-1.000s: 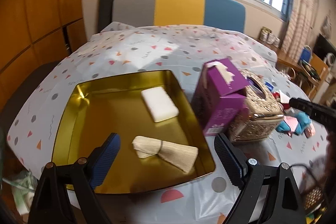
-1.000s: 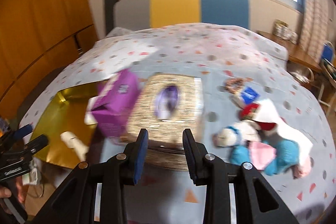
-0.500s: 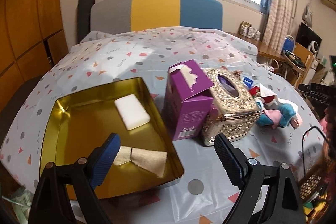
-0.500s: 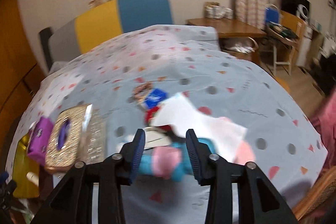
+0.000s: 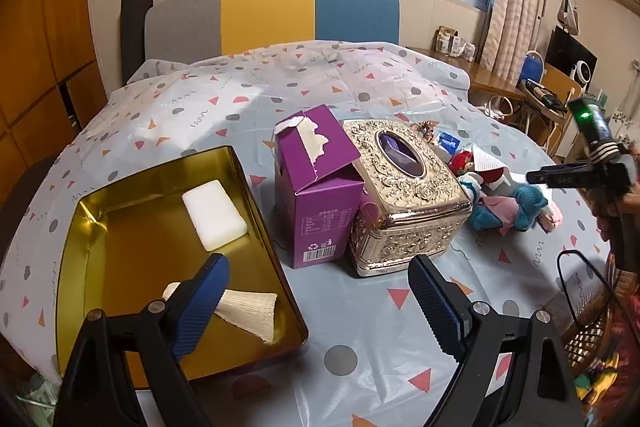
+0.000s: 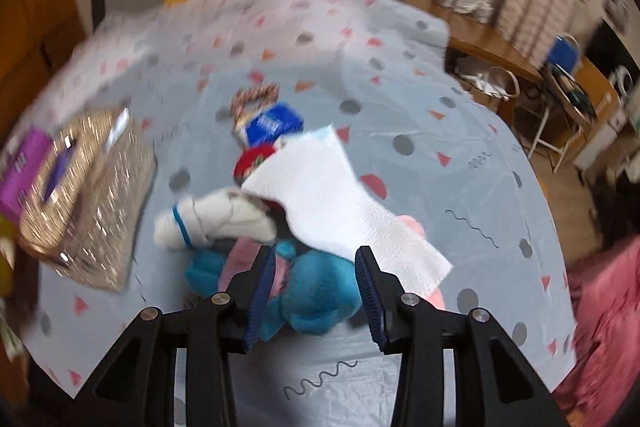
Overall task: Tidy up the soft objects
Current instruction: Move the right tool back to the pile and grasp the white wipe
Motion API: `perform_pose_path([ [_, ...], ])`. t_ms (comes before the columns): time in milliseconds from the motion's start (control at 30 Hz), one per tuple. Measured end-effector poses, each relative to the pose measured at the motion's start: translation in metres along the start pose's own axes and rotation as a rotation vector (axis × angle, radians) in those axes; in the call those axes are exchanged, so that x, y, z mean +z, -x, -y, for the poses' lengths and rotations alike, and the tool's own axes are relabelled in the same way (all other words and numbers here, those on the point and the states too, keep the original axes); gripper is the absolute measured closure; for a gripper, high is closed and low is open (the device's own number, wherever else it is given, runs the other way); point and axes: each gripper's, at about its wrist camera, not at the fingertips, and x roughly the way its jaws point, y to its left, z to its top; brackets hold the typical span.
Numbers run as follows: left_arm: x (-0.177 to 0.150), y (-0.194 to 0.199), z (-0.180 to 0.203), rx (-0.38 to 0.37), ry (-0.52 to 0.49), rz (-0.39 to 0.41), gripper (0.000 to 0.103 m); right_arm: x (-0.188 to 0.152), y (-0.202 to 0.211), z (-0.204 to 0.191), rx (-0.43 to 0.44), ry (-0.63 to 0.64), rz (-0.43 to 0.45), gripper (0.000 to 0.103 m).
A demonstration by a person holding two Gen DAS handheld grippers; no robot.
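Right wrist view: we have swung from the gold tissue box to the soft-toy pile, and our right gripper, jaws part-open and empty, now frames the blue plush toy. Left gripper gapes wide, empty, beside the gold tray, where we judge the toy belongs.

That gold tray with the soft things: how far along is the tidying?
Done, it seems: a white sponge and a tied beige cloth lie in the gold tray. In hand: nothing yet; the right gripper, jaws just widening, hangs over the blue plush toy, while the left gripper is open and empty. Left: the toy pile under the paper towel.
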Motion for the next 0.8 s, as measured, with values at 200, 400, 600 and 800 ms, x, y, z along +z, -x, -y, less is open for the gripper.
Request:
perform_pose_path([
  [200, 0.000, -0.003, -0.001, -0.005, 0.000, -0.011, 0.012, 0.008, -0.041, -0.028, -0.094, 0.124, -0.084, 0.061],
  [400, 0.000, -0.005, 0.000, -0.013, 0.010, -0.018, 0.012, 0.015, -0.073, -0.023, -0.177, 0.147, -0.151, 0.073],
  [600, 0.000, -0.005, 0.005, -0.027, -0.002, -0.019, 0.012, 0.026, -0.059, 0.003, -0.064, -0.018, -0.083, 0.083],
  [800, -0.002, -0.003, 0.008, -0.034, -0.011, -0.017, 0.012, 0.031, -0.070, 0.015, -0.061, -0.057, -0.112, 0.083],
])
